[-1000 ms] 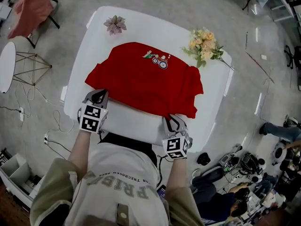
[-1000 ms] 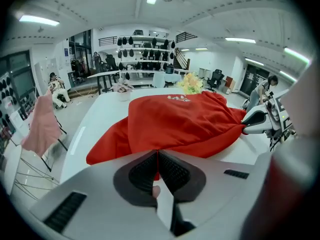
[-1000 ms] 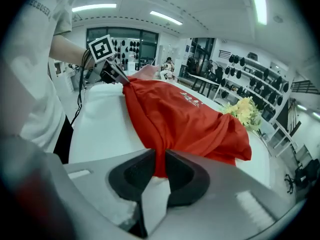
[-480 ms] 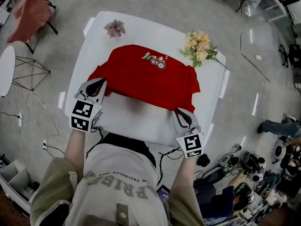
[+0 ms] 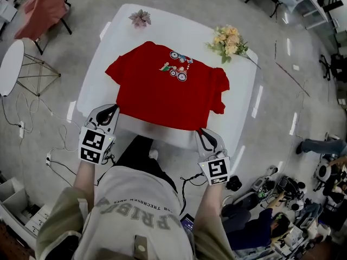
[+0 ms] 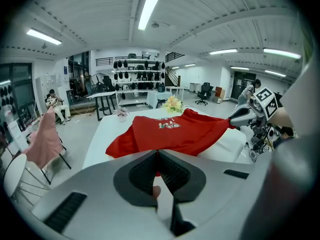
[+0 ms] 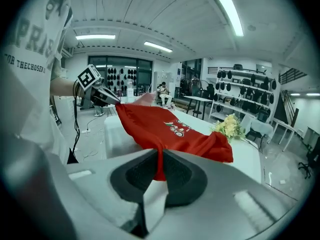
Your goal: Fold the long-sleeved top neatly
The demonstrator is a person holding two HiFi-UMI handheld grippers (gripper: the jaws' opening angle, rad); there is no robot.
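A red long-sleeved top [image 5: 165,91] with a small printed picture [image 5: 176,69] lies spread on the white table [image 5: 162,26]. Its near hem is lifted off the table. My left gripper [image 5: 110,111] is shut on the hem's left corner, and in the left gripper view red cloth [image 6: 175,134] runs into the closed jaws [image 6: 157,154]. My right gripper [image 5: 202,132] pinches the hem's right corner. Its jaws have just been closing, with red cloth [image 7: 165,129] caught between them [image 7: 160,154]. The sleeves are partly hidden under the body of the top.
A yellow flower bunch [image 5: 227,39] lies at the table's far right and a pink flower [image 5: 140,18] at its far left. A round white side table [image 5: 11,64] and a chair draped in pink cloth [image 5: 40,7] stand to the left. Cables lie on the floor.
Both grippers have risen and drawn back from the table with the hem pinched. The near edge of the top has come up off the table and the cloth is stretched out flatter.
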